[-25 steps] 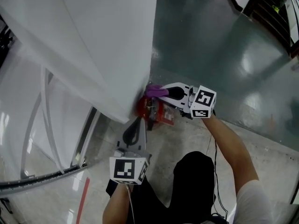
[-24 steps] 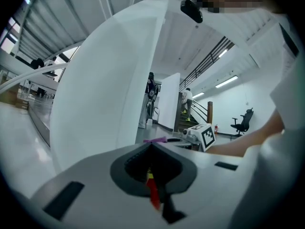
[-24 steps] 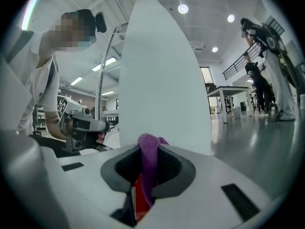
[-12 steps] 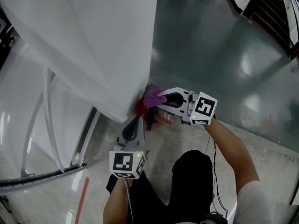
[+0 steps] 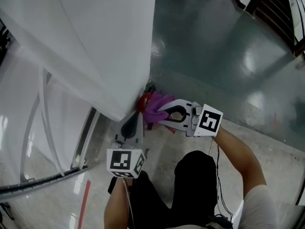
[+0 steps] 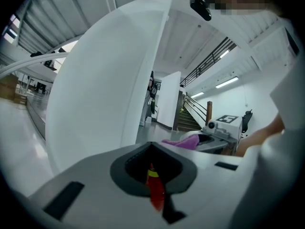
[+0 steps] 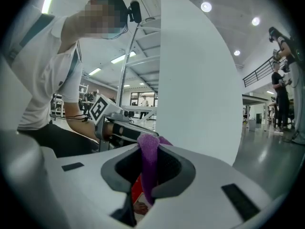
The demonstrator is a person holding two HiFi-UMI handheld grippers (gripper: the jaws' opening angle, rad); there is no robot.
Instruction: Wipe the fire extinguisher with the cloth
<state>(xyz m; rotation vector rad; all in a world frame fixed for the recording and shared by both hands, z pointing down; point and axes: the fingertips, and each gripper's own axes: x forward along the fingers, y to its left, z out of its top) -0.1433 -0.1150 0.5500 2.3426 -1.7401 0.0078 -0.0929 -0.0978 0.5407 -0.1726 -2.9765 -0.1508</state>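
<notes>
Head view: fire extinguisher (image 5: 141,103) sits just beyond my right gripper (image 5: 161,115), clamped on the cloth (image 5: 153,109); my forearm reaches forward, left gripper (image 5: 137,117) closed.

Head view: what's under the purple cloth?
The fire extinguisher: only a red sliver shows at the cloth left edge. Cloth and white panel hide the rest.

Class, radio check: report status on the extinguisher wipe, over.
Left gripper shut on a red part of the fire extinguisher. Right gripper shut on the cloth, laid over it. White panel close alongside.
</notes>
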